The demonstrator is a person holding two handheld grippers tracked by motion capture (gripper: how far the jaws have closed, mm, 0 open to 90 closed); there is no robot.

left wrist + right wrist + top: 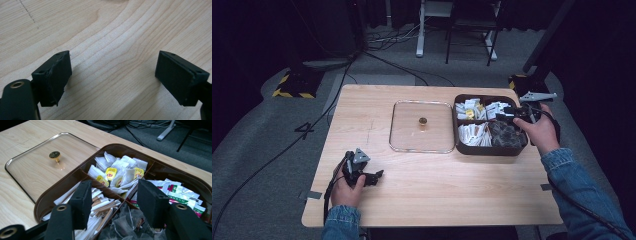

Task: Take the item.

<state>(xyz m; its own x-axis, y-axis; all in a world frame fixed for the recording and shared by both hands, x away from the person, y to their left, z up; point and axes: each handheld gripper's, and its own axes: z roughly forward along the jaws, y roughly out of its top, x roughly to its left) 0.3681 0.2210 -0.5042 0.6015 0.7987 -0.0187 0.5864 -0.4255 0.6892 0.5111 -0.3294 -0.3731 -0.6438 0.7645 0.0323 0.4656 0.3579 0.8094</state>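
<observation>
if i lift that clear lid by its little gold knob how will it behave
The clear lid looks rigid, glass or hard plastic, so it probably stays flat rather than flexing. Held only by the small central gold knob, it may swing or tilt. The smooth knob could slip between the jaws, and the lid may chip if dropped.

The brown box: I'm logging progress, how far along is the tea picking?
Done: the clear lid lies on the table beside the brown box. In hand: the right gripper hovers open over the compartments. Left: nothing grasped; the left gripper rests open.
</observation>
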